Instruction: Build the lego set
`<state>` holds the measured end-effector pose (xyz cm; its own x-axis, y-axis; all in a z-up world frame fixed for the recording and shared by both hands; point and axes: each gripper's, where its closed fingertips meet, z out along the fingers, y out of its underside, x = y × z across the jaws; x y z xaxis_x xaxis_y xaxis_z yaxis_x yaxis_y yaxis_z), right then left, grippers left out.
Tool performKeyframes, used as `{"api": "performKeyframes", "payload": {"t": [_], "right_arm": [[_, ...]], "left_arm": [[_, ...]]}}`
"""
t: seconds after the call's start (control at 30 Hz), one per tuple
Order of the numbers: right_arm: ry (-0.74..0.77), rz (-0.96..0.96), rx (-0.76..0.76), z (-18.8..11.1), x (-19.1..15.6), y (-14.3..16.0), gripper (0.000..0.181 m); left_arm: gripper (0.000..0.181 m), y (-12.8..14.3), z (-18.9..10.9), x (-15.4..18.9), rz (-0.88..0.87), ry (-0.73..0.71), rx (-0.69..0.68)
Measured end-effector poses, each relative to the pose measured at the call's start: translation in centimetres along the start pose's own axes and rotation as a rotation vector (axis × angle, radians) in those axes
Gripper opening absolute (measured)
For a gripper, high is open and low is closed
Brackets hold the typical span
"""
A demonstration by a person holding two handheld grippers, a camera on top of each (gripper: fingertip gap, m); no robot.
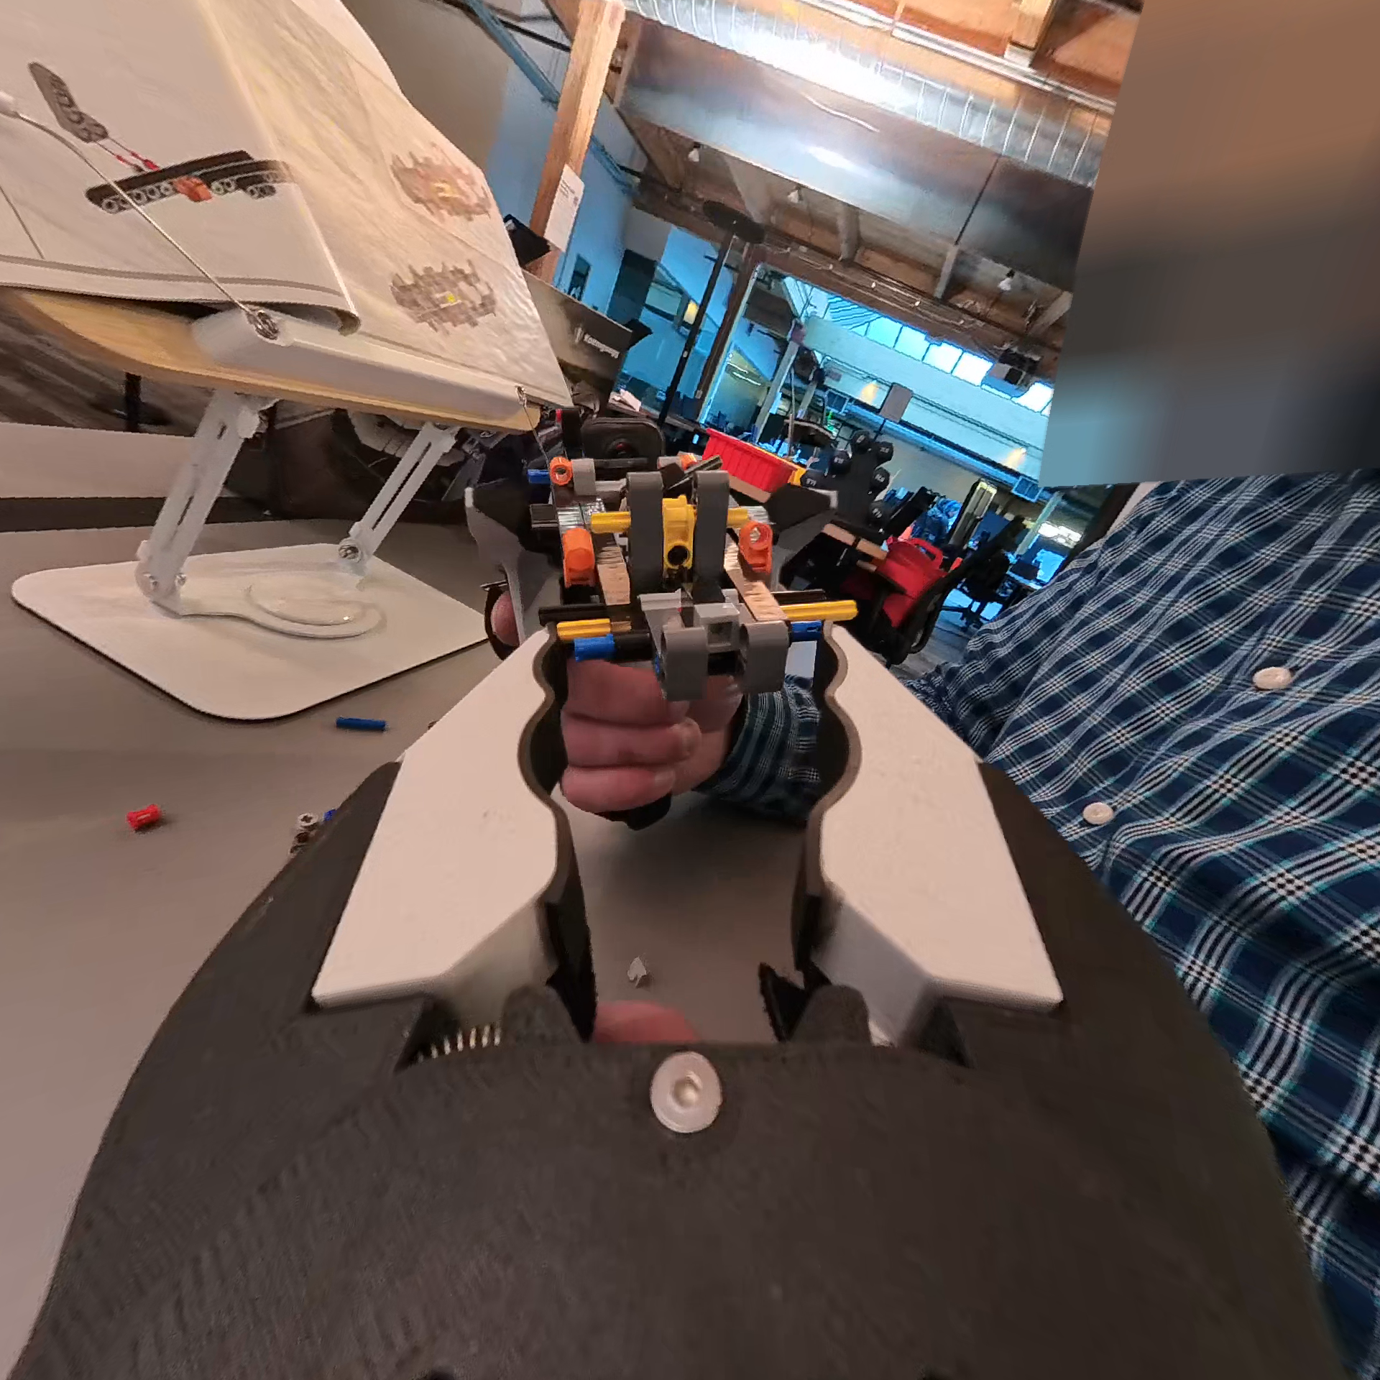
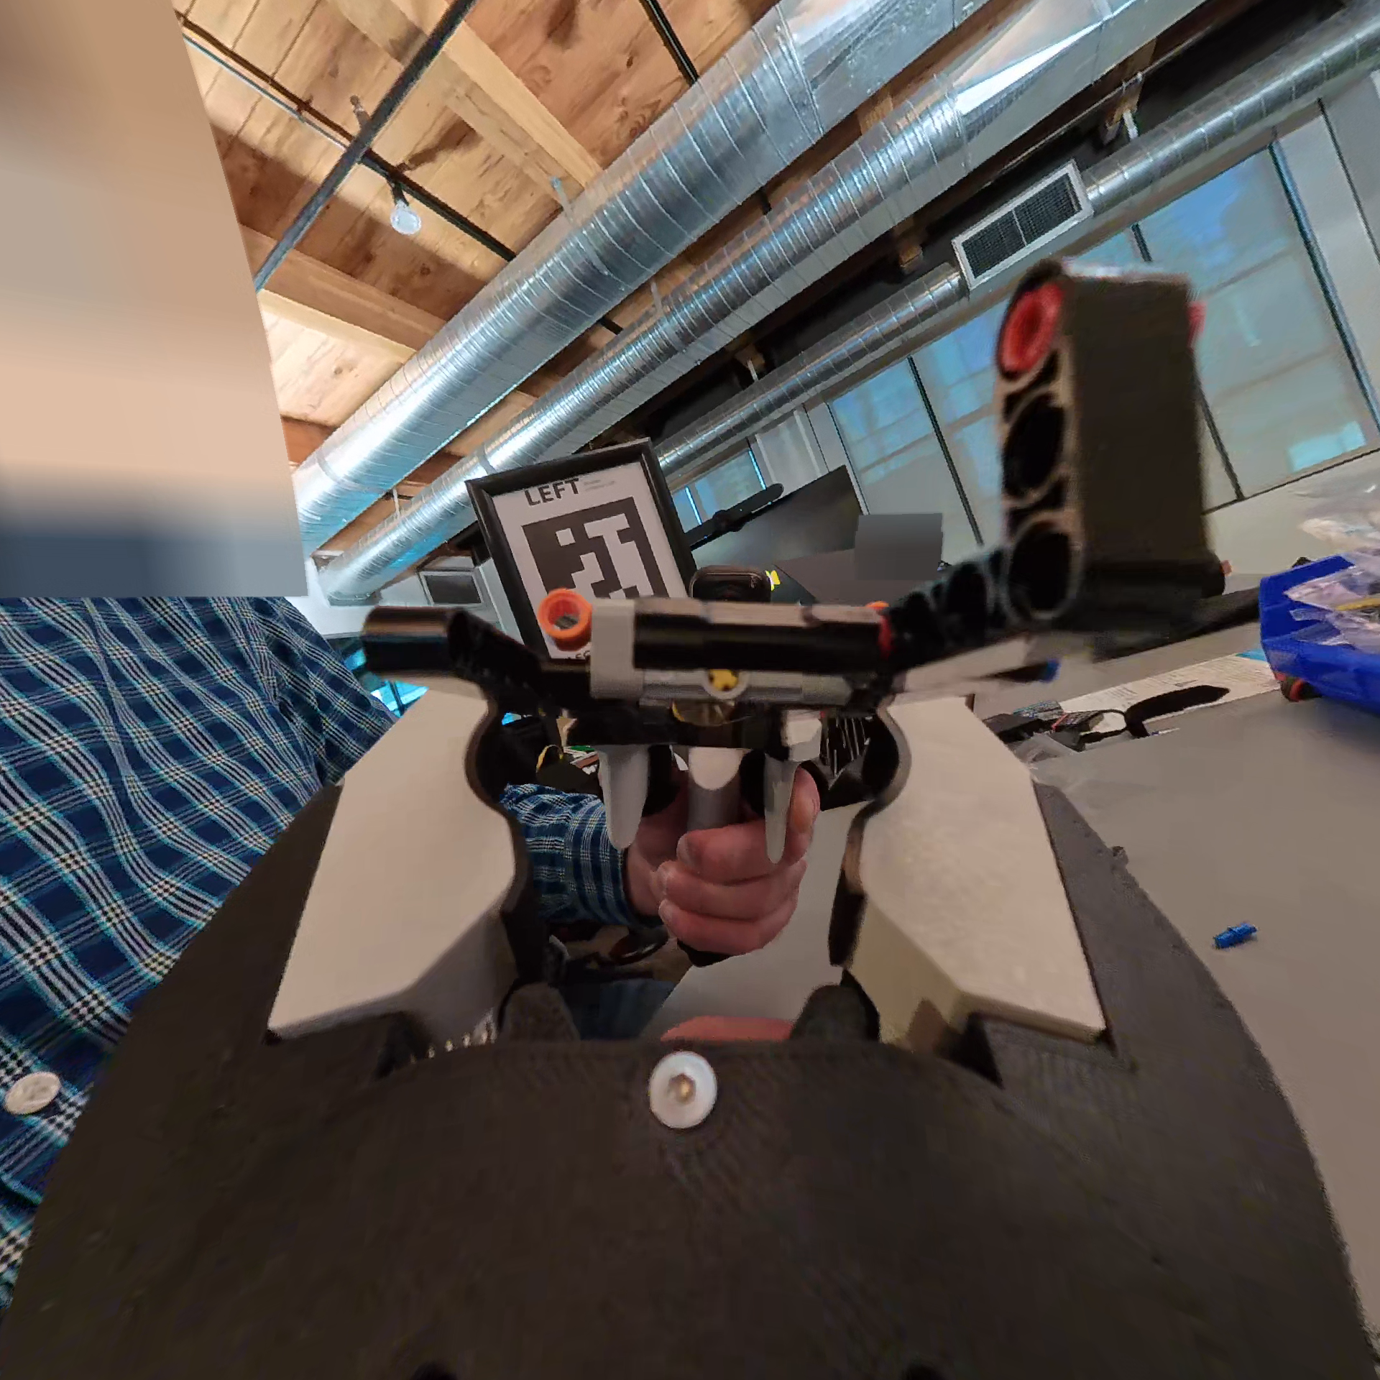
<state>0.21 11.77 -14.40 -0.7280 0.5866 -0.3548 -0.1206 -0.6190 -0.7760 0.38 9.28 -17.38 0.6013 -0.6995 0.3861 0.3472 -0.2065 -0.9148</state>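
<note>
Grey/black lego assembly [image 1: 676, 590] held up off counter [image 1: 224, 896], pinched btwn both: left hand-held gripper [image 1: 683, 650] grips near end, right hand-held gripper [image 2: 683, 717] clamps opposite side. Blue pin [image 1: 361, 723] loose on counter.

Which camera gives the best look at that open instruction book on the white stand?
The left wrist view. The instruction book lies open on its white stand, upper left, with printed diagrams visible though somewhat blurred. The right wrist view shows none of it, only the lego assembly, ceiling and windows.
</note>
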Motion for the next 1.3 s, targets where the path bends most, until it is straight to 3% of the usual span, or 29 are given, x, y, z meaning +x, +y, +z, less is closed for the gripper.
{"api": "performKeyframes", "payload": {"t": [0.47, 0.83, 1.0, 1.3], "right_arm": [[-0.012, -0.026, -0.035, -0.1, -0.6, -0.1, 0.087], [-0.051, -0.025, -0.076, -0.1, -1.1, 0.3, 0.088], [-0.015, 0.017, -0.120, -0.1, -0.3, 0.5, 0.092], [0.070, 0.109, -0.109, -2.1, 1.3, 0.7, 0.072]], "left_arm": [[0.064, -0.1, 0.3, 0.4, 0.041, -0.007, -0.007], [0.065, 0.1, 0.0, 0.9, 0.128, -0.012, -0.079], [0.064, -0.6, -0.2, 0.6, 0.118, -0.032, -0.044], [0.063, -2.5, -1.1, -0.4, 0.168, -0.119, 0.023]]}}
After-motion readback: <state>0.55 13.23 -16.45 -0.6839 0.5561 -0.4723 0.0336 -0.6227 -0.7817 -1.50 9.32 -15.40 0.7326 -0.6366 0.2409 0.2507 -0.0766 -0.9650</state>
